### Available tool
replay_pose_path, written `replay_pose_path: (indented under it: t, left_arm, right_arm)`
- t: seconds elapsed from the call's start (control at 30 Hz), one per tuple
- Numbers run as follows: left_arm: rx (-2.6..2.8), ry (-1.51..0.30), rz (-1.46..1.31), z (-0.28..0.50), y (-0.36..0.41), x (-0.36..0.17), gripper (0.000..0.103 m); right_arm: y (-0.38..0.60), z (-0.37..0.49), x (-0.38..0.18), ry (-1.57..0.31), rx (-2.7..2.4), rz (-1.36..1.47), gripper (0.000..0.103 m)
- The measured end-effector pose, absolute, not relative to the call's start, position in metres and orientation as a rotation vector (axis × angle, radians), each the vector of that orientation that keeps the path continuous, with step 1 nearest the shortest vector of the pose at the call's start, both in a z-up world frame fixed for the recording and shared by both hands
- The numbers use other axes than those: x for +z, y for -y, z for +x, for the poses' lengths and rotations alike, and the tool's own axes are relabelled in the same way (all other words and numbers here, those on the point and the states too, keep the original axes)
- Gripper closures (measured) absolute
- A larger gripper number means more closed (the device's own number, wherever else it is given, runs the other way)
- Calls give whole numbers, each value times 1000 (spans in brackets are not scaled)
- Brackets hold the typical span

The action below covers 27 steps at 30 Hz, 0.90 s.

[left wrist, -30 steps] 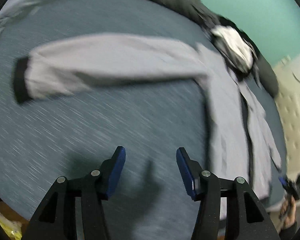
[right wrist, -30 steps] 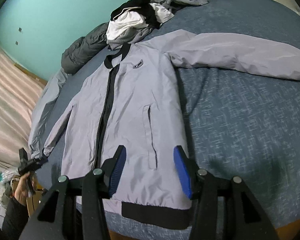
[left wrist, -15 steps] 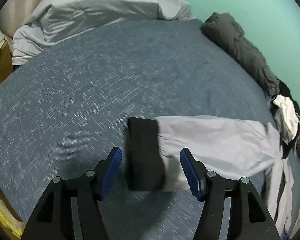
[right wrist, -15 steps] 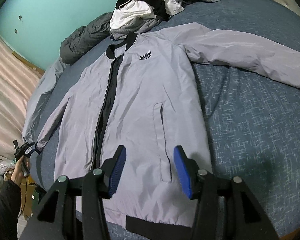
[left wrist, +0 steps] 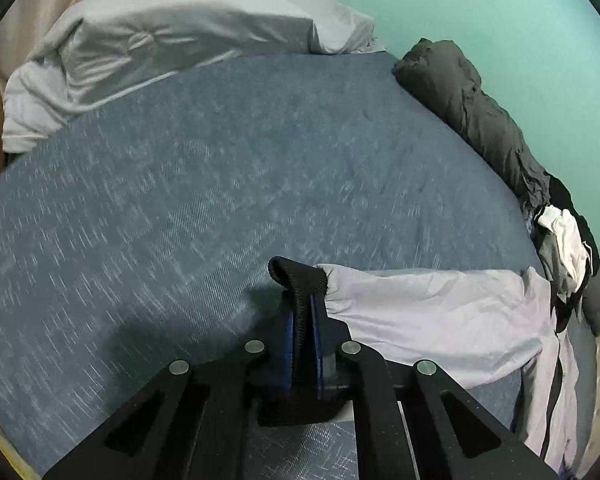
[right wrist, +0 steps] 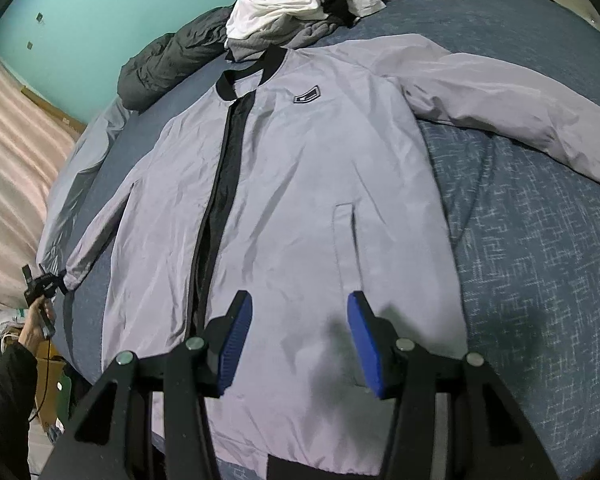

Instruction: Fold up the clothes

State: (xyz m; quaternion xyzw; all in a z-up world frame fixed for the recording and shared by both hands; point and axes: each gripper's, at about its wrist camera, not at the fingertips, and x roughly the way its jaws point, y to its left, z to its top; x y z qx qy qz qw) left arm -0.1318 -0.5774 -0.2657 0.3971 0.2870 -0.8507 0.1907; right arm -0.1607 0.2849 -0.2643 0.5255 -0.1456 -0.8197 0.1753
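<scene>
My left gripper (left wrist: 303, 322) is closing on the black cuff (left wrist: 300, 280) of the jacket sleeve (left wrist: 428, 304); the ribbed band stands pinched between the two blue pads (left wrist: 288, 344), its free end folded over just above them. From that cuff the grey sleeve runs away to the right, towards the body of the jacket (right wrist: 300, 184). The tool points steeply down at the blue bed cover (left wrist: 180, 200).

My right gripper (right wrist: 296, 338) hangs above the lower front of the jacket with its jaws parted and nothing between them; the fabric below is not touched as far as I can judge. It also tilts down towards the bed.

Taking the jacket as reference: it lies front up and flat on the bed cover, black zip placket (right wrist: 224, 184) running up its middle, chest badge (right wrist: 306, 96) to the right of the placket, a slit pocket (right wrist: 346, 236) just above my right pad. Its black hem (right wrist: 324, 470) sits at the near edge. One sleeve stretches out to the right of the body. The other runs down the left side to the bed edge, where the person's hand (right wrist: 36, 324) (in a dark sleeve) holds the other tool at its cuff.

Beyond the collar (right wrist: 256, 68) lies a heap of black, white and grey clothes (right wrist: 296, 12), touching it; left of that heap is a dark rolled quilt (right wrist: 168, 64). A grey pillow (left wrist: 188, 36) rests at the far end of the bed.
</scene>
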Motion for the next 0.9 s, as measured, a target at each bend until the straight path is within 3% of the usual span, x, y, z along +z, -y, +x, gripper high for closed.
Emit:
replay_pose_path:
  t: [0.3,0.37,0.53,0.9]
  left_arm:
    - [-2301,-726,1218,-148,584,-283,91]
    - [-2294,-693,1204,-148,582,-283,78]
    - [-2281,-537,1076,-137,566,-258,60]
    - [-2632,-341,1396,-197,408,-271,60]
  right_arm:
    - [-263,-165,-267,352,-2295,1504,53]
    - [-260,-165,-267,338,-2291,1509,53]
    - [-259,-164,-265,336,-2289,1499,53]
    - [-254,-164,-267,363,-2281,1490,53]
